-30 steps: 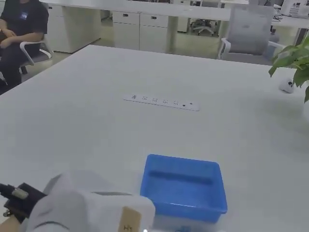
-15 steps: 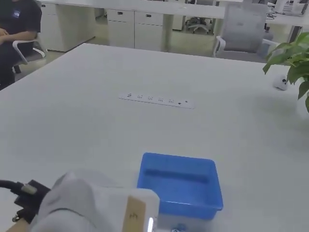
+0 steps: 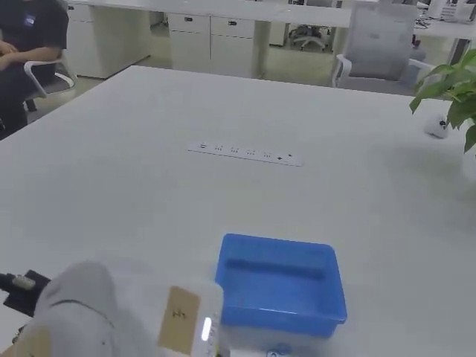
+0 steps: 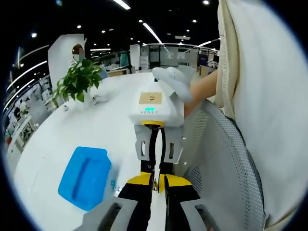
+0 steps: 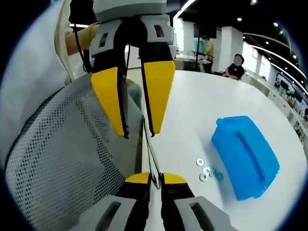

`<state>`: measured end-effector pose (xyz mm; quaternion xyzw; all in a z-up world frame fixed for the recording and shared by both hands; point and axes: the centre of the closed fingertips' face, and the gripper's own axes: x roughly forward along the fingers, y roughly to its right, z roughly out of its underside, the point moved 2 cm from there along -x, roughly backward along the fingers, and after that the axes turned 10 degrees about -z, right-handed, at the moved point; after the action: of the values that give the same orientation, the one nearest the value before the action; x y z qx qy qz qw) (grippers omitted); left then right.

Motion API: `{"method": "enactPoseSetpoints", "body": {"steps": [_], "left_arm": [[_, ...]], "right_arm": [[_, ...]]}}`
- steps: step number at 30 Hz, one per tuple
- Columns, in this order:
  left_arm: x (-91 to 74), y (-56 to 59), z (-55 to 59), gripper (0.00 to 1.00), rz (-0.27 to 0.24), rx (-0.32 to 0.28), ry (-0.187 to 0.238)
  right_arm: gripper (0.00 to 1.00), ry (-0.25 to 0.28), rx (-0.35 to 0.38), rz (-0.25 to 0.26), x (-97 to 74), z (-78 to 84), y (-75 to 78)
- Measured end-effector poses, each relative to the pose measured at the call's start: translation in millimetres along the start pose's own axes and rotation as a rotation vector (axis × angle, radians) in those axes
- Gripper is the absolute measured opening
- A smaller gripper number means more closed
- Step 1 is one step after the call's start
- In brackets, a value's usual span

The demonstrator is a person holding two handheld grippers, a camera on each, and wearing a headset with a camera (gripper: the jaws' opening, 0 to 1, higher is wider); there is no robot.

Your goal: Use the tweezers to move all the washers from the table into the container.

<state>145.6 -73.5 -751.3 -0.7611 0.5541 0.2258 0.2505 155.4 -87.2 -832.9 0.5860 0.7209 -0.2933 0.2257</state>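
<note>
One blue container (image 3: 282,316), about four little washers (image 5: 199,162), one pair of tweezers (image 5: 148,144), a left gripper (image 5: 137,132) and a right gripper (image 5: 150,181), one power strip (image 3: 245,153), one plant (image 4: 79,79).

Nothing can be read for certain. In the left gripper view, the right gripper (image 4: 157,166) carries a tan square sticker (image 4: 150,98) on top of its white plastic housing (image 4: 163,96), behind the jaws. Just forward of it, by a green light, runs a row of small dark letters (image 4: 149,111) too small to make out. In the head view, a similar tan sticker (image 3: 178,318) bears one blurred dark mark.
</note>
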Motion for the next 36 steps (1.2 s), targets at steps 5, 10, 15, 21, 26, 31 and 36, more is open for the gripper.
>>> {"method": "enactPoseSetpoints", "body": {"steps": [5, 10, 15, 21, 26, 31, 36], "left_arm": [[3.1, -3.3, 1.6, 0.07, -0.017, -0.038, 0.004], [4.6, -4.6, 1.4, 0.05, -0.010, -0.070, 0.015], [7.0, -2.2, 1.5, 0.00, 0.004, -0.059, 0.016], [5.8, -4.2, 3.5, 0.00, -0.001, -0.041, -0.001], [-0.8, -12.5, 3.4, 0.00, -0.024, -0.063, 0.010], [-7.3, -29.5, 14.3, 0.00, -0.067, -0.064, -0.024], [-11.4, -48.4, 21.1, 0.00, -0.106, -0.060, -0.053]], "right_arm": [[0.04, 0.004, 0.006, 0.010, -2.9, 1.3, 0.6], [0.04, 0.006, 0.008, 0.010, -3.2, 1.7, -1.0], [0.05, 0.009, 0.022, 0.015, -3.3, 2.1, -0.4], [0.10, -0.001, 0.013, 0.013, -3.2, -0.5, 0.3], [0.06, 0.035, -0.001, 0.006, -0.1, -12.2, 7.1], [0.07, 0.028, -0.020, 0.022, 5.6, -18.0, 24.7], [0.07, 0.022, -0.038, 0.058, 8.5, -25.4, 47.4]]}}
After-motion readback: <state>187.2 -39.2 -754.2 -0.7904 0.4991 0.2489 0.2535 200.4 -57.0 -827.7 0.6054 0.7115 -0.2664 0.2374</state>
